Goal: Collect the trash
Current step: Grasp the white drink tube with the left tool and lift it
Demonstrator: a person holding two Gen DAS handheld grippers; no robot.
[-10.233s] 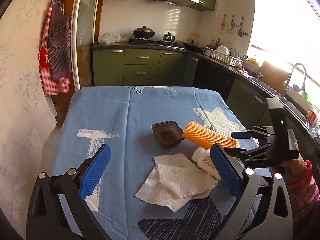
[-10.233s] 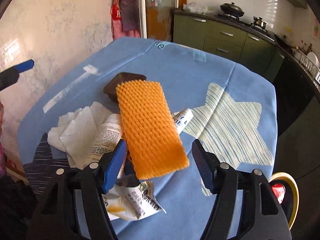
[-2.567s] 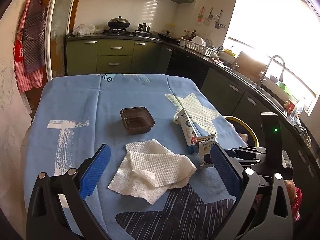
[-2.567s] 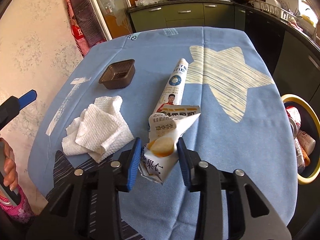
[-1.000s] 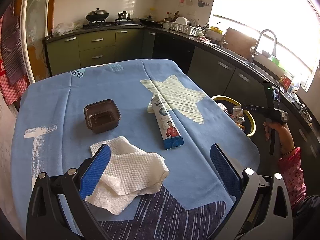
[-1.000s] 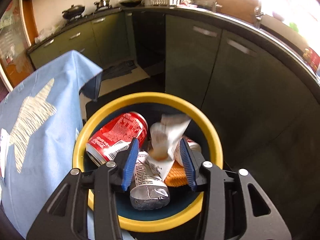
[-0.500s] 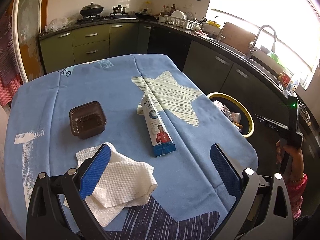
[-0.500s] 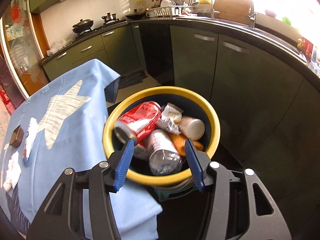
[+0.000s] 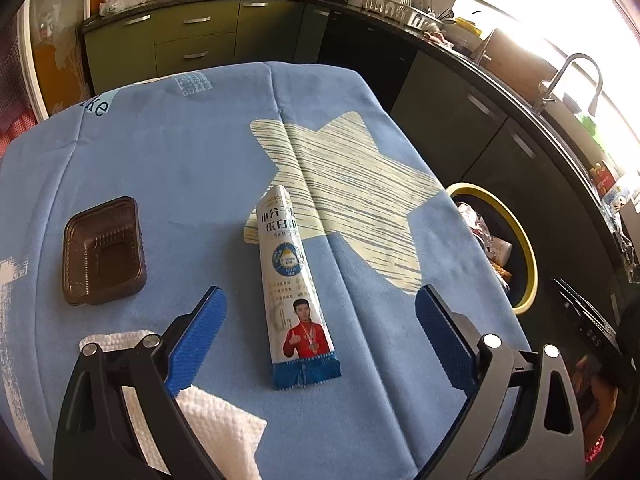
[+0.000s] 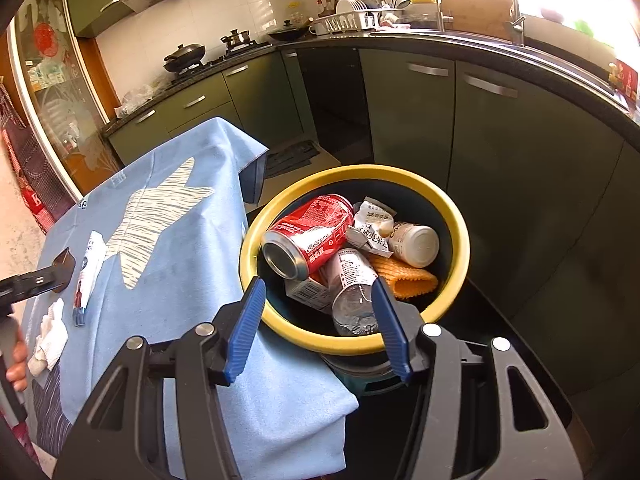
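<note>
My left gripper (image 9: 318, 330), jaws wide, frames the long wrapper (image 9: 294, 284) for pickup. My right gripper (image 10: 318, 314) (empty, spread) hangs over the yellow-rimmed bin (image 10: 460, 216).

The crumpled white paper towel (image 9: 216, 432) is partly hidden behind the black left gripper's frame; the table's edge covers the near side of the yellow-rimmed round trash bin (image 9: 524, 256).
</note>
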